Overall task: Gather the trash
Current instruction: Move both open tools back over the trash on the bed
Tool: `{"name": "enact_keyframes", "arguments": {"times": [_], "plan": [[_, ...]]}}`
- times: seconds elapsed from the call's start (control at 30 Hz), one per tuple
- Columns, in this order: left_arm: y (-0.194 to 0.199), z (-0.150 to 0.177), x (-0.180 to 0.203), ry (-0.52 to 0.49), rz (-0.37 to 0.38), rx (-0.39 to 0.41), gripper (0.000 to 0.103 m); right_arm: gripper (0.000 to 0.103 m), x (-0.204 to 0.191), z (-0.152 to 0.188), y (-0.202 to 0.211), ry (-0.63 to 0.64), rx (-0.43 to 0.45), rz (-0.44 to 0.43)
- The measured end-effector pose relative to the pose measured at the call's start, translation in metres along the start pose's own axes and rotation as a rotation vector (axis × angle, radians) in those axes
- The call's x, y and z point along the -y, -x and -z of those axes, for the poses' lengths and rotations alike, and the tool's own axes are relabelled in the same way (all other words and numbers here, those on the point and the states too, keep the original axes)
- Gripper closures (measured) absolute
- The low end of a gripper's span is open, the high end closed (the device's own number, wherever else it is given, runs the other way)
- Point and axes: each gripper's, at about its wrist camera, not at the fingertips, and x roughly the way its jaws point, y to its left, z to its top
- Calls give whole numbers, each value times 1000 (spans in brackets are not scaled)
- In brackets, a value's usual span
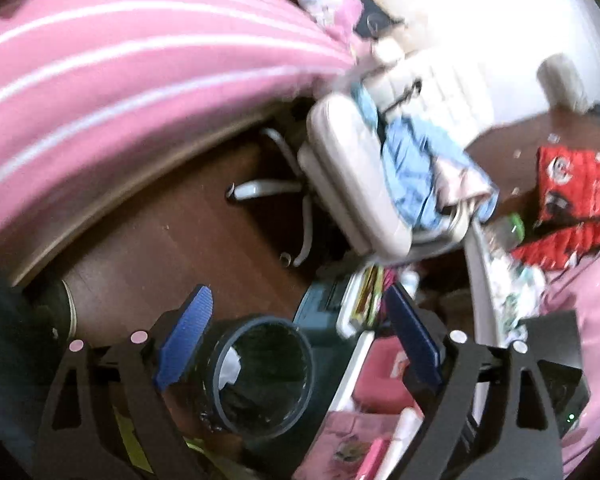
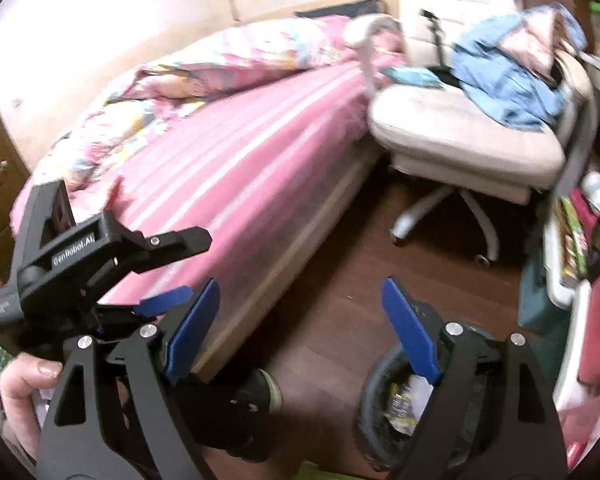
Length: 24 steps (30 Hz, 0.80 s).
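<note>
both tools [image 1: 300, 328] [image 2: 300, 320] spread, bin [image 1: 260, 376] below

Left wrist view: looks steeply down from above, close over the waste bin [image 1: 260, 376] on the floor [image 1: 172, 240].
Right wrist view: faces forward and lower, across the floor toward the bed [image 2: 236, 148] and chair [image 2: 468, 136].
Shared: bin [image 2: 396, 400], bed [image 1: 112, 80], chair [image 1: 352, 176], floor [image 2: 332, 288].
</note>
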Motion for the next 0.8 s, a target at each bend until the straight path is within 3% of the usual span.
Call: {"name": "enact_keyframes", "arguments": {"times": [0.27, 0.5, 0.8], "plan": [[86, -30, -22, 35, -2, 155, 17, 21, -88, -30, -2, 151, 32, -110], [156, -59, -53, 66, -75, 285, 17, 21, -169, -48, -23, 266, 23, -235], [232, -88, -126, 180, -173, 422, 17, 21, -276, -53, -68, 422, -38, -392]]}}
